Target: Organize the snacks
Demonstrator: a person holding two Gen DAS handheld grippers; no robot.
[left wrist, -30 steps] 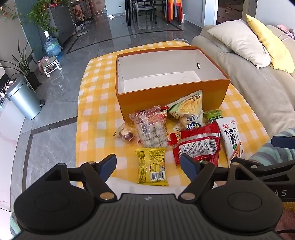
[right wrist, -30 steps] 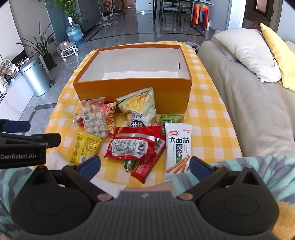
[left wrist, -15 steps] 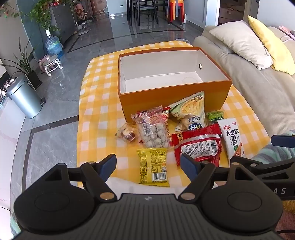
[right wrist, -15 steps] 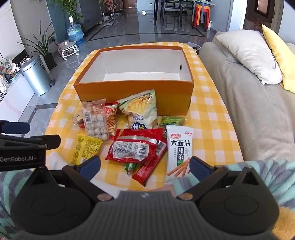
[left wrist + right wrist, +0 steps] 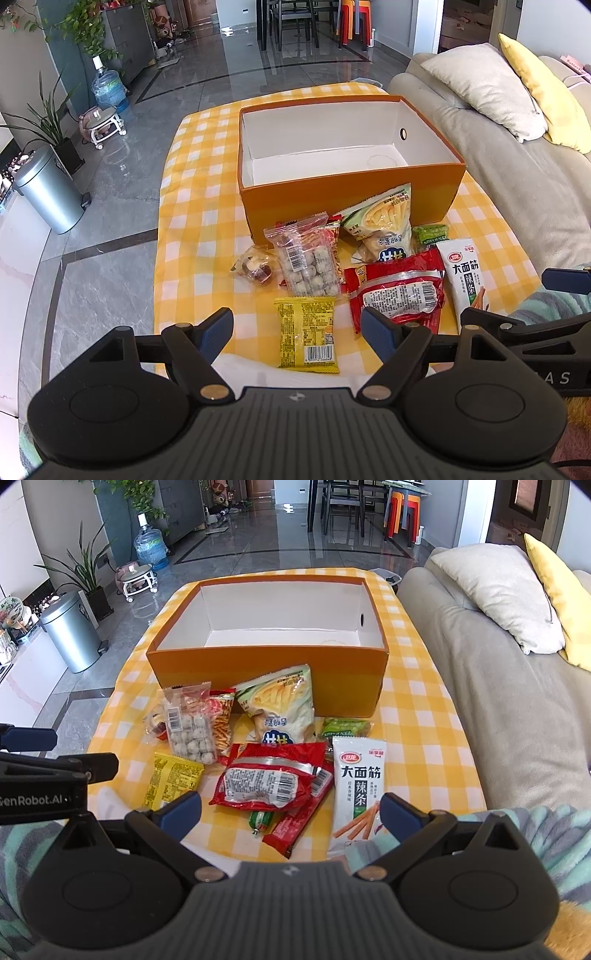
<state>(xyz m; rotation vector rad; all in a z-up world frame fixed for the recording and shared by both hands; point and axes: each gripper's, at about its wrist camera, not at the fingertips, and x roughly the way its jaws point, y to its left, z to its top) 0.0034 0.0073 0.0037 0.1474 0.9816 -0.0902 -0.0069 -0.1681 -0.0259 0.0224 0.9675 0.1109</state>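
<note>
An open orange box (image 5: 347, 192) (image 5: 258, 668) with a white empty inside stands on the yellow checked tablecloth (image 5: 199, 206). In front of it lie several snack packs: a yellow pack (image 5: 307, 334) (image 5: 171, 780), a clear bag of round balls (image 5: 306, 260) (image 5: 190, 725), a pale chip bag (image 5: 384, 225) (image 5: 284, 709), a red pack (image 5: 400, 291) (image 5: 267, 779), a white spicy-strip pack (image 5: 467, 277) (image 5: 360, 782). My left gripper (image 5: 297, 330) is open, held above the yellow pack. My right gripper (image 5: 291, 810) is open above the table's near edge, over the red packs.
A grey sofa (image 5: 498, 686) with beige and yellow cushions runs along the right. A metal bin (image 5: 48, 192), a water bottle (image 5: 109, 90) and plants stand on the tiled floor at left. A small green pack (image 5: 345, 727) lies by the box.
Both grippers have shifted slightly, so the table and box sit a little lower and nearer in both views. Nothing was grasped; the snacks have not moved.
</note>
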